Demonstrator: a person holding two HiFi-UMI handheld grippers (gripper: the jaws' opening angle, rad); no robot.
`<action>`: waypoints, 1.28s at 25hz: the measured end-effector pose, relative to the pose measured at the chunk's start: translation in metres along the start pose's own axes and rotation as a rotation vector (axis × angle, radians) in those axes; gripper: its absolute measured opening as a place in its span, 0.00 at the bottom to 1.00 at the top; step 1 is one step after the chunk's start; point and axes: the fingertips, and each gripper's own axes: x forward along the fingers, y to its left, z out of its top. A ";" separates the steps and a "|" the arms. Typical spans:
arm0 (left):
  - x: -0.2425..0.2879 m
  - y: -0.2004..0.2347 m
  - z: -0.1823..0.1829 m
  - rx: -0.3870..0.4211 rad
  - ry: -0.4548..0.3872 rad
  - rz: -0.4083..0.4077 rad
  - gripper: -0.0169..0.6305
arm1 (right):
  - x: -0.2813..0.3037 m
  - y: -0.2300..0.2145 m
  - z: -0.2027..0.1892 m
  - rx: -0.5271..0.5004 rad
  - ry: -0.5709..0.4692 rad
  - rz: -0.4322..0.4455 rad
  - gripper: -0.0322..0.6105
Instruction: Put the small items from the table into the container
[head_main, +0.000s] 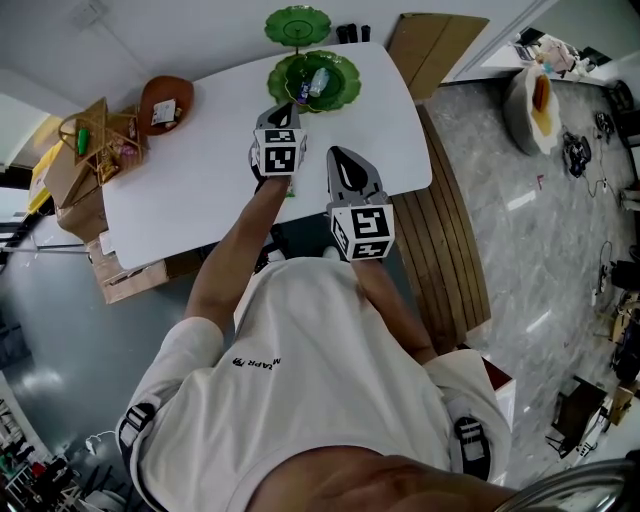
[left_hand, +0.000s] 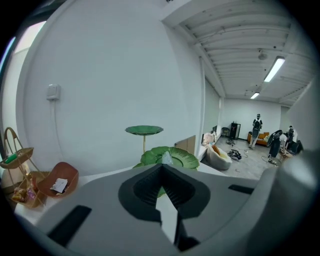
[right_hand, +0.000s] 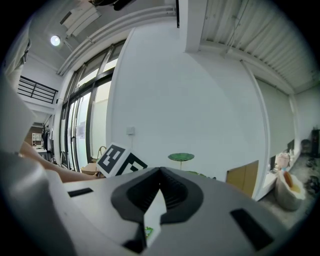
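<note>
In the head view we saw both forearms stretched forward over the white tabletop (head_main: 200, 190). The left tongs (head_main: 285, 106) lay further forward, with their tips just short of the green leaf-shaped dish (head_main: 345, 92) at the far edge. The right tongs (head_main: 337, 153) sat nearer the near edge, beside the left ones but apart from them. The dish held a few small packets (head_main: 318, 82), and a smaller green tier (head_main: 297, 25) stood above it on a stem. A brown bowl (head_main: 165, 100) holding a white packet sat along the far edge toward the left corner, and a wicker basket (head_main: 95, 135) was at the left end. A small green scrap (head_main: 291, 188) showed beside the left forearm, and we could not tell what it was.

In the left gripper view the left tongs were pressed together and gripped nothing. They pointed at the dish, where a clear packet rose just past their tips. This view alone showed the long room beyond the tabletop, with ceiling strip lights (left_hand: 275, 69) and figures standing at its far end.

In the right gripper view the right tongs were likewise together and empty. The left tongs' marker cube (right_hand: 120, 160) and the left forearm crossed in front of them on the left. Only here did we see tall windows (right_hand: 85, 120).
</note>
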 end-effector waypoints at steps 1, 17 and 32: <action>-0.004 0.001 -0.001 -0.008 0.003 0.000 0.03 | 0.000 0.001 0.000 -0.001 -0.001 0.004 0.06; -0.048 0.015 -0.019 -0.147 -0.036 0.059 0.03 | -0.001 0.012 -0.003 -0.006 0.005 0.029 0.06; -0.070 0.015 -0.045 -0.155 -0.019 0.108 0.03 | -0.008 0.023 -0.008 -0.001 0.014 0.051 0.06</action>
